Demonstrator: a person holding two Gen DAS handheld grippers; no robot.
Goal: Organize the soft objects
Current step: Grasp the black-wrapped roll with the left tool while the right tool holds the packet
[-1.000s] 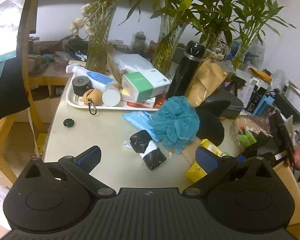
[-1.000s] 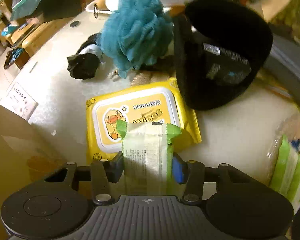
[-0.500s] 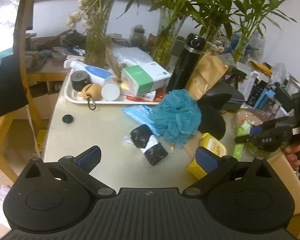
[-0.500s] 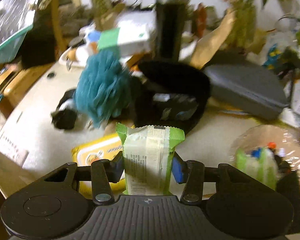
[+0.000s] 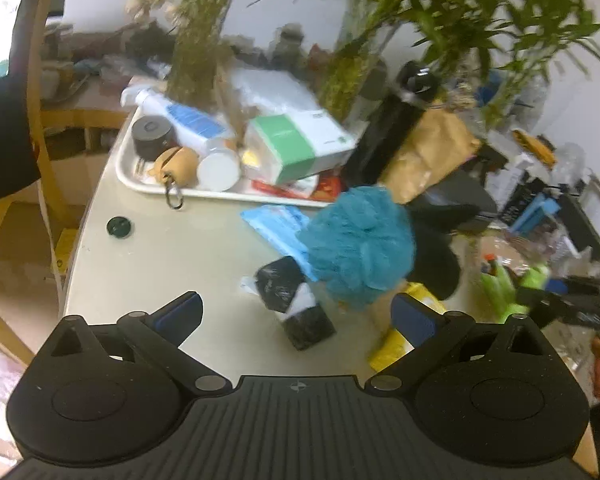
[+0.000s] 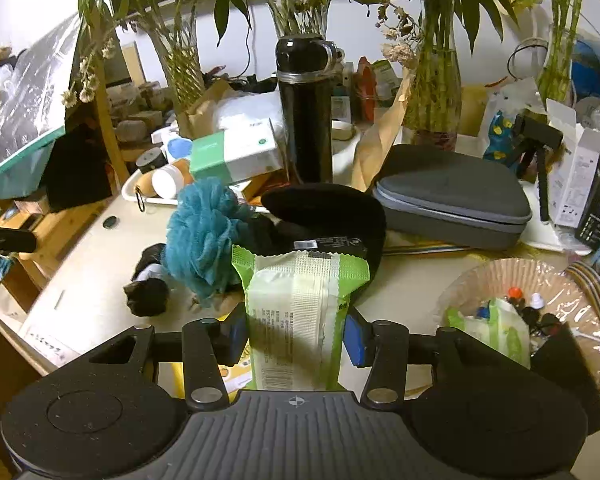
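My right gripper (image 6: 296, 336) is shut on a green and white tissue pack (image 6: 296, 312), held upright above the table. Below it lies a yellow wipes pack (image 6: 232, 372). A teal bath pouf (image 6: 204, 236) rests against a black pouch (image 6: 332, 216), with a black and white roll (image 6: 148, 288) to its left. My left gripper (image 5: 296, 316) is open over the table with nothing between its fingers. Just beyond them are the roll (image 5: 296, 304), the pouf (image 5: 360, 240), a blue pack (image 5: 276, 224) and the yellow wipes pack (image 5: 396, 336).
A plastic-lined basket (image 6: 500, 276) with green packs stands at the right. A white tray (image 5: 128, 176) of bottles and a boxed item, a black flask (image 6: 306, 108), a grey case (image 6: 452, 196) and glass vases of bamboo crowd the back. The table's edge runs along the left.
My right gripper has risen and tilted up with the green pack, so the yellow wipes have dropped beneath it. My left gripper has moved in closer to the roll and the pouf.
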